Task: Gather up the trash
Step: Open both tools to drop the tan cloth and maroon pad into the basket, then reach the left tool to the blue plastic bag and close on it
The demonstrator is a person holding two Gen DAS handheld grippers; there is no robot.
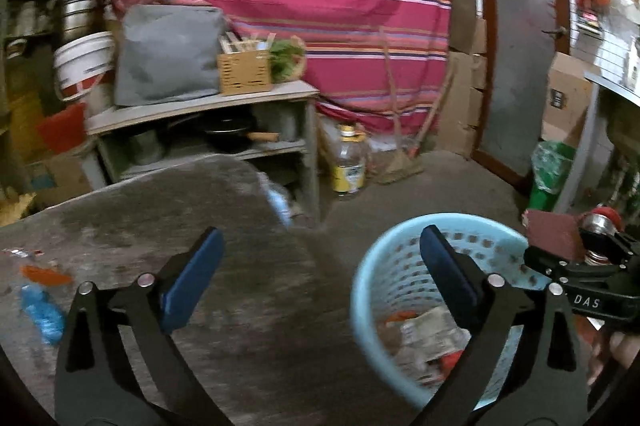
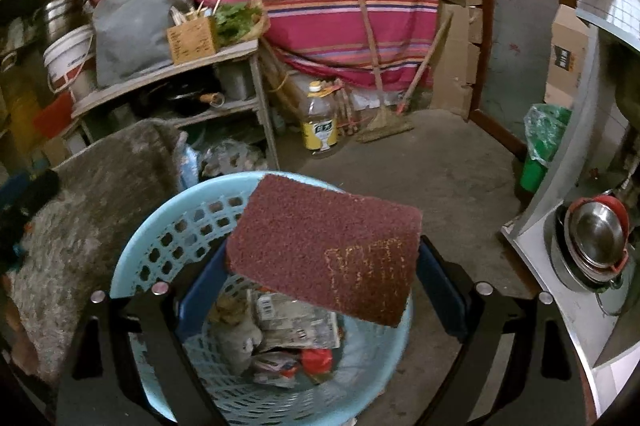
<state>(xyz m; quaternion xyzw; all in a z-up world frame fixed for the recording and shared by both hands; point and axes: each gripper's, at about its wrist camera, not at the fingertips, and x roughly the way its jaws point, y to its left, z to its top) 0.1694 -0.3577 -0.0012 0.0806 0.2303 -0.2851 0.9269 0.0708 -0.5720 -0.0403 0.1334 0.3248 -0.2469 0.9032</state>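
A light blue perforated basket (image 2: 168, 226) stands on the floor with several pieces of trash (image 2: 292, 330) inside; it also shows in the left wrist view (image 1: 376, 266). My right gripper (image 2: 320, 266) is shut on a dark red scouring pad (image 2: 324, 246) and holds it above the basket's mouth. The right gripper and pad (image 1: 552, 234) show at the right in the left wrist view. My left gripper (image 1: 320, 266) is open and empty above the edge of a grey table (image 1: 160, 226). A blue wrapper (image 1: 42, 314) and an orange scrap (image 1: 44, 276) lie at the table's left.
A shelf unit (image 1: 208, 106) with a grey bag, a wooden box and pans stands behind the table. An oil bottle (image 1: 348, 162), a broom (image 1: 400, 162) and a green bin (image 1: 548, 170) stand on the floor. A counter with stacked metal bowls (image 2: 596, 238) is at the right.
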